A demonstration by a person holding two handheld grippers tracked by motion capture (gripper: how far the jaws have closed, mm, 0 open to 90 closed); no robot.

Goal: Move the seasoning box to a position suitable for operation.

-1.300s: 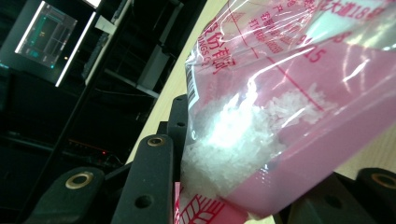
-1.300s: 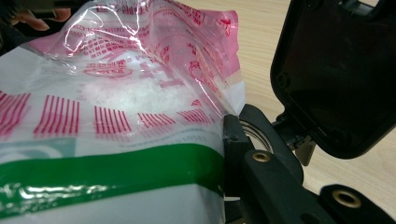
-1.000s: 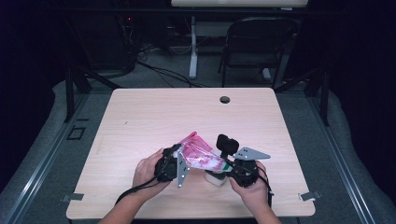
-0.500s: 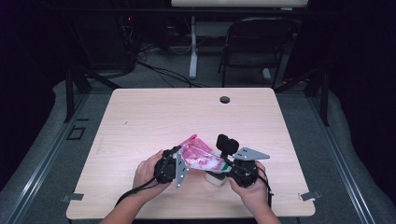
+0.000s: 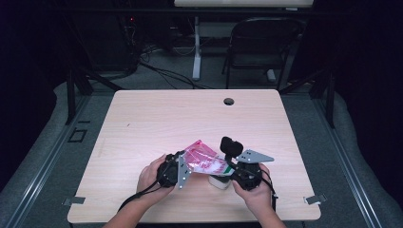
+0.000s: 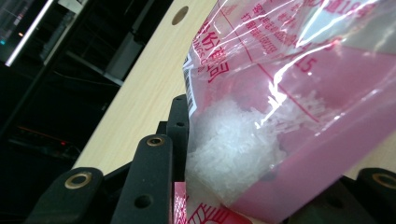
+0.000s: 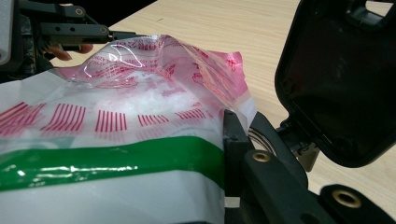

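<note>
the room is dark, with a black chair (image 5: 259,42) and cables behind a pale wooden worktop (image 5: 157,118) that has a small round hole (image 5: 228,101) near its far edge.

you hold a pink plastic bag (image 5: 202,159) between your two grippers, near your edge of the worktop, lifted a bit above the wood. the left gripper (image 5: 177,167) has its jaws closed on one end of the bag. the right gripper (image 5: 229,167) has its jaws closed on the other end, where the plastic is white with a green stripe (image 7: 107,161).

the bag is soft and thin. it bends and wrinkles easily, and it shines, so it may be slippery. pinch it at the flat edges, where there is just plastic, not in the fat middle.

inside the bag there are white grains (image 6: 229,140), like salt or sugar. they sit in a lump near your left gripper. the grains will slide when you tilt the bag, so the weight will move. i think the bag is light, but the lump can pull it down on one side.

i can't tell if the bag is open or sealed. a small white thing (image 5: 219,181) sits on the worktop under the bag, and i can't tell what it is.
</note>
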